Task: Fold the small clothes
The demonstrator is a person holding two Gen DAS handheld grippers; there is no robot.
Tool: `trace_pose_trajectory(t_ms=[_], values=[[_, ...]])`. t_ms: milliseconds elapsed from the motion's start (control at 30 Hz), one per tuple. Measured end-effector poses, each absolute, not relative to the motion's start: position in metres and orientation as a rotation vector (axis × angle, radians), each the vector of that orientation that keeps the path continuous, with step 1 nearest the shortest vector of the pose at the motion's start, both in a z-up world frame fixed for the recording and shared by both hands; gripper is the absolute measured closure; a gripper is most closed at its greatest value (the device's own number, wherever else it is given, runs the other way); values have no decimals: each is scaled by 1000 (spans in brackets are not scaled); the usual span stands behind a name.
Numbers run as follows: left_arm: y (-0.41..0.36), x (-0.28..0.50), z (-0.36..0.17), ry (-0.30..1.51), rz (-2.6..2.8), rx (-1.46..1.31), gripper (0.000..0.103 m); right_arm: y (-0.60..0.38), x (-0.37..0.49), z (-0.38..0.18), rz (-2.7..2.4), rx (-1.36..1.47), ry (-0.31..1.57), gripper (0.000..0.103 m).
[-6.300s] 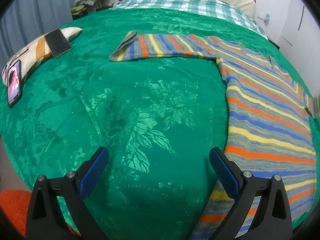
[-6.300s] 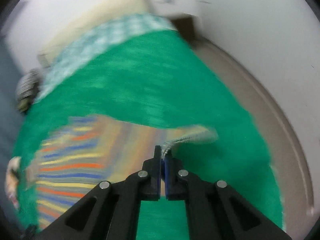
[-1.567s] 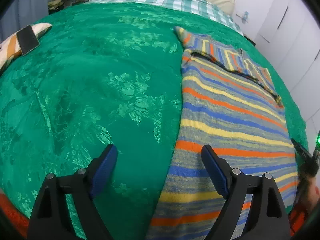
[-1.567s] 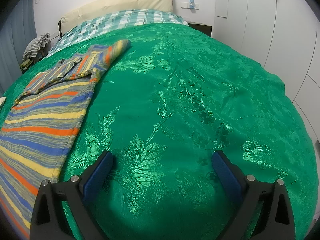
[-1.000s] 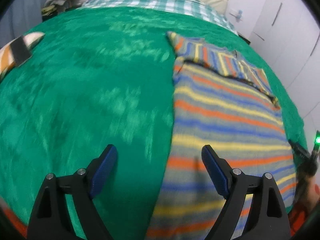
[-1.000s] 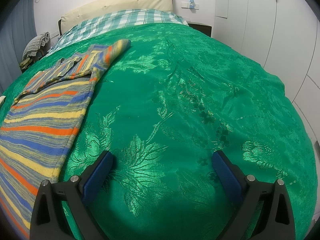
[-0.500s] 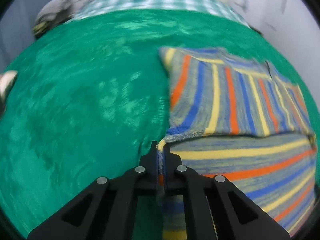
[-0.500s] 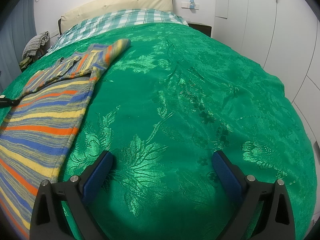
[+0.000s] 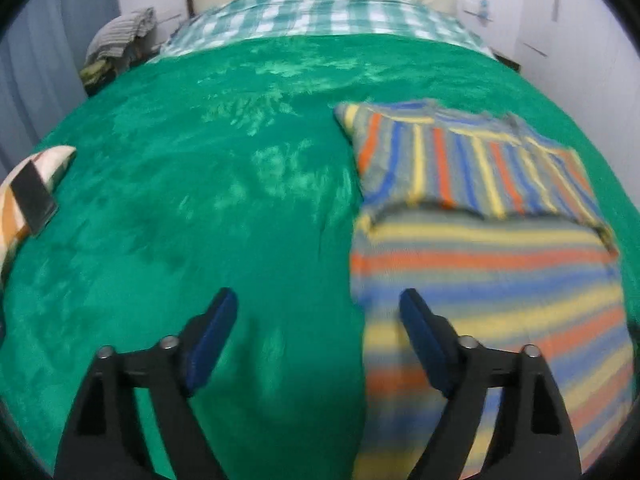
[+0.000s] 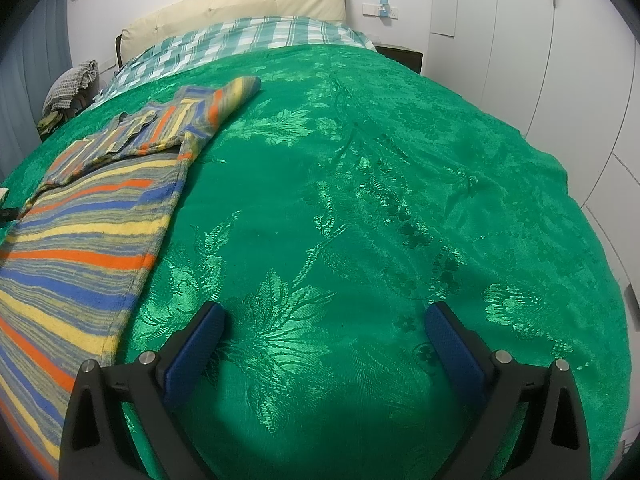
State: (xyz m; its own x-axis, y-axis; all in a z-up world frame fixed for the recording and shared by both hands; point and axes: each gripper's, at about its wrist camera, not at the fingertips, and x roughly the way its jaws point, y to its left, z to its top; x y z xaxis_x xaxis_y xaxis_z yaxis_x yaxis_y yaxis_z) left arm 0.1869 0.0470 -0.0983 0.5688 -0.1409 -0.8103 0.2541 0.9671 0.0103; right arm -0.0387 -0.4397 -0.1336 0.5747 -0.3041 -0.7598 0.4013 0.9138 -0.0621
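A striped knit sweater [image 9: 480, 264] in grey, orange, blue and yellow lies flat on the green bedspread [image 9: 220, 184], both sleeves folded across its upper part [image 9: 472, 164]. My left gripper [image 9: 318, 332] is open and empty, over the sweater's left edge, its right finger above the fabric. In the right wrist view the sweater [image 10: 92, 216] lies at the left. My right gripper [image 10: 324, 340] is open and empty over the bare bedspread [image 10: 380, 184], to the right of the sweater.
A patterned cushion with a dark phone on it [image 9: 32, 196] lies at the bed's left edge. A checked sheet [image 9: 320, 12] and cream headboard [image 10: 240, 4] are at the far end. Clothes are piled on a stand [image 9: 116, 44] at the back left. White wardrobe doors [image 10: 560, 60] stand on the right.
My left gripper was shut on the sweater's left edge half a second ago; it has let go, opened and drawn back. The right gripper has not moved.
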Motion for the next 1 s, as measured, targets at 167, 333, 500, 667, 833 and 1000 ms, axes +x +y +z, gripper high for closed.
trace_pose_trajectory(t_ms=[167, 333, 500, 667, 833, 1000], values=[[78, 128, -103, 987, -247, 114, 15, -419, -46, -106, -551, 25, 893, 4], [91, 104, -120, 1047, -243, 60, 15, -397, -57, -78, -573, -42, 878, 4], [95, 93, -116, 1052, -254, 12, 15, -386, -65, -65, -579, -49, 863, 4], [91, 88, -116, 1061, -276, 6, 15, -376, -69, -60, -580, -54, 857, 4], [84, 83, -124, 1091, -298, 36, 15, -371, -71, -57, -574, -73, 851, 4], [78, 77, -135, 1137, -321, 91, 15, -374, -82, -59, -351, 135, 932, 4]])
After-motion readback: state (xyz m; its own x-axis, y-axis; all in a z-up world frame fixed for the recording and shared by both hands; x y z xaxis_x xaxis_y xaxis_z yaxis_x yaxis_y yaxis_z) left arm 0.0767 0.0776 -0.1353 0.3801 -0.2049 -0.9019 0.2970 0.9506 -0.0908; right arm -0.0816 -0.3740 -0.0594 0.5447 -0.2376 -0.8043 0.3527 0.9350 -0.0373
